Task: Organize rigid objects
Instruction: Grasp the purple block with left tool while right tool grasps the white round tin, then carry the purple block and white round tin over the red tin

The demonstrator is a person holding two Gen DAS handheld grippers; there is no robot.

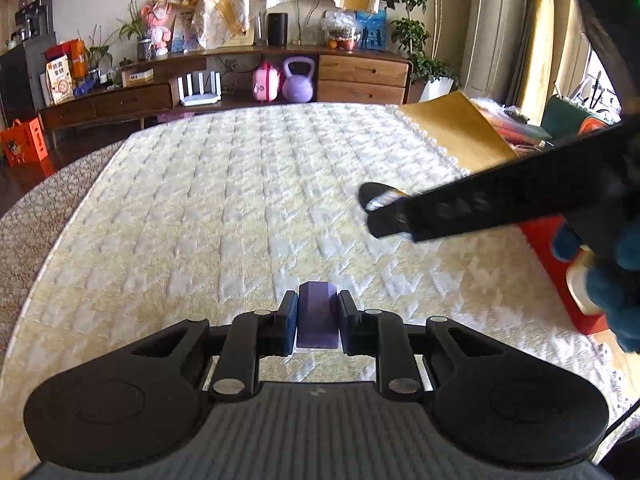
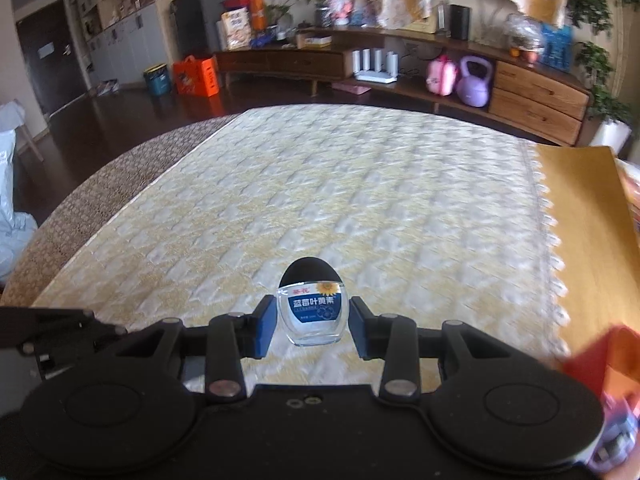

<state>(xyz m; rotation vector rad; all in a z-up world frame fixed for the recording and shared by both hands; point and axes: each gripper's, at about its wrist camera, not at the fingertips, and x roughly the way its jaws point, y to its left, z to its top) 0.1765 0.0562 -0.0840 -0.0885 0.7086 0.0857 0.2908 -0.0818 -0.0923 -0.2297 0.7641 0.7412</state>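
My left gripper (image 1: pixel 318 320) is shut on a small purple block (image 1: pixel 317 326) and holds it over the near part of the cream quilted cloth (image 1: pixel 240 208). My right gripper (image 2: pixel 313 328) is shut on a small clear bottle (image 2: pixel 314 316) with a black cap and a blue label, held over the same cloth (image 2: pixel 340 200). The right gripper also shows in the left wrist view (image 1: pixel 384 210), reaching in from the right with the bottle's black cap (image 1: pixel 374 192) at its tip.
A red-orange box (image 1: pixel 560 264) lies at the cloth's right edge and shows blurred in the right wrist view (image 2: pixel 600 356). A mustard cloth (image 1: pixel 460 132) lies at the far right. A wooden sideboard (image 1: pixel 360 76) stands beyond the table.
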